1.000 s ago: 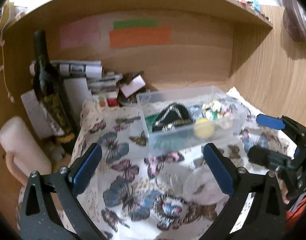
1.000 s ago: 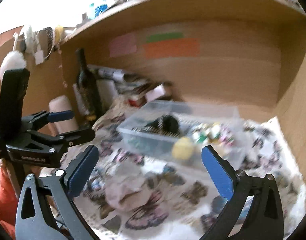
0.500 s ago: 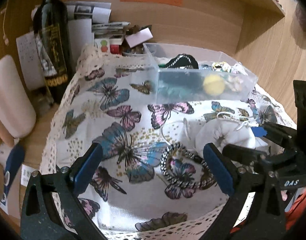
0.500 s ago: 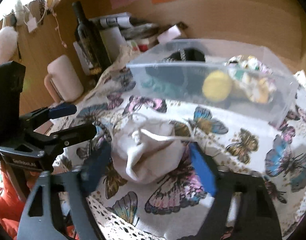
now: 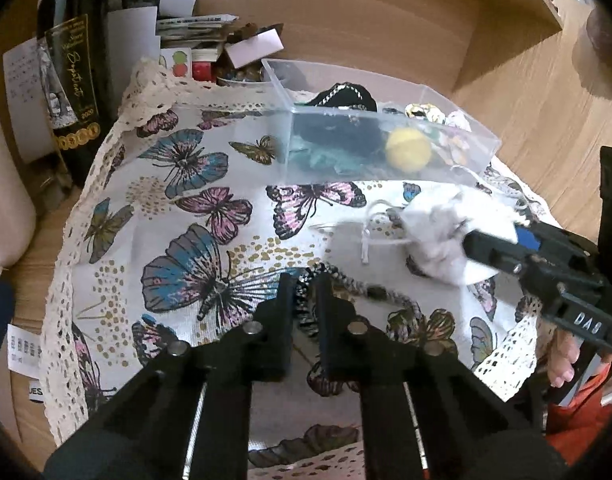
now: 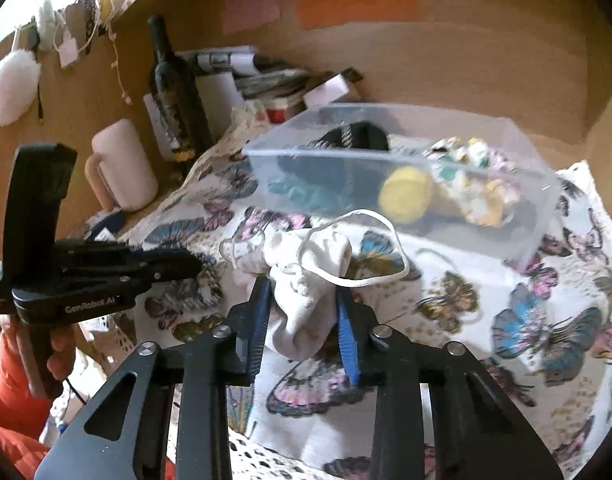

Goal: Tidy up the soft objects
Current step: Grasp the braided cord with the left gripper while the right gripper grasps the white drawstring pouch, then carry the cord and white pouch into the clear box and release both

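Note:
A white drawstring pouch (image 6: 306, 280) is clamped between the fingers of my right gripper (image 6: 304, 300), just above the butterfly cloth (image 6: 505, 300); it also shows in the left wrist view (image 5: 445, 236). My left gripper (image 5: 306, 284) is shut on a black-and-white braided scrunchie (image 5: 365, 290) lying on the cloth. A clear plastic bin (image 5: 385, 148) behind them holds a yellow ball (image 5: 407, 150), a black item and other soft things; it also shows in the right wrist view (image 6: 405, 184).
A dark wine bottle (image 5: 76, 72) and a pink mug (image 6: 122, 168) stand at the left. Papers and small boxes (image 5: 210, 44) are piled against the wooden back wall. The cloth's lace edge (image 5: 58, 320) hangs at the front.
Both grippers have closed: the left on the scrunchie, the right on the white pouch. Both came down and forward towards the cloth from a higher view.

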A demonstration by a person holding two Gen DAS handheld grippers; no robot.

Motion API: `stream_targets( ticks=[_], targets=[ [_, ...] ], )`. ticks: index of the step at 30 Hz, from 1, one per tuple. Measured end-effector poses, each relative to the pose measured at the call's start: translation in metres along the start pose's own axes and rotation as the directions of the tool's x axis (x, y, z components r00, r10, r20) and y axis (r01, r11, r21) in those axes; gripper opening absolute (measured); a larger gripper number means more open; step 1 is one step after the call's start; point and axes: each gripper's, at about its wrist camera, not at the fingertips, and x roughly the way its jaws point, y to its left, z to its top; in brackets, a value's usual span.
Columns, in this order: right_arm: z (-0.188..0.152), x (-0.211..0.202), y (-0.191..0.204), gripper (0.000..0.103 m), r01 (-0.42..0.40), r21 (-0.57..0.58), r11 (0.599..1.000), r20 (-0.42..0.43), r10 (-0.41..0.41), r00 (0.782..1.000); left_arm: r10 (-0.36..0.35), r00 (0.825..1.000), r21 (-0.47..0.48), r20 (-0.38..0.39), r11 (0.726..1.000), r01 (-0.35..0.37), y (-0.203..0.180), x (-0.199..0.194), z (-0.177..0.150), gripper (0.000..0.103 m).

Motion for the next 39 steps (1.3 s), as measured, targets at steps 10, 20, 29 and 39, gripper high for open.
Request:
stream_targets(
  ticks=[10, 20, 29, 39],
  targets=[
    [0.020, -0.035, -0.024, 0.028, 0.066, 0.040, 0.997, 0.125, -0.070, 0.990, 0.008, 0.993, 0.020, 0.116, 1.000, -0.011, -0.008, -0.023, 0.023, 0.006],
    [0.053, -0.063, -0.043, 0.028, 0.122, 0.065, 0.990, 0.248, -0.134, 0.959, 0.009, 0.973, 0.043, 0.230, 0.999, -0.019, -0.023, -0.038, 0.067, 0.006],
    [0.090, -0.066, -0.049, 0.028, 0.149, 0.042, 0.988, 0.322, -0.155, 0.934, 0.005, 0.950, 0.051, 0.312, 0.998, -0.023, -0.031, -0.042, 0.113, 0.006],
    [0.119, -0.025, -0.052, 0.028, 0.152, -0.004, 0.988, 0.252, -0.146, 0.957, 0.019, 0.957, 0.066, 0.290, 0.997, -0.040, -0.040, -0.011, 0.141, 0.006]
  ],
)
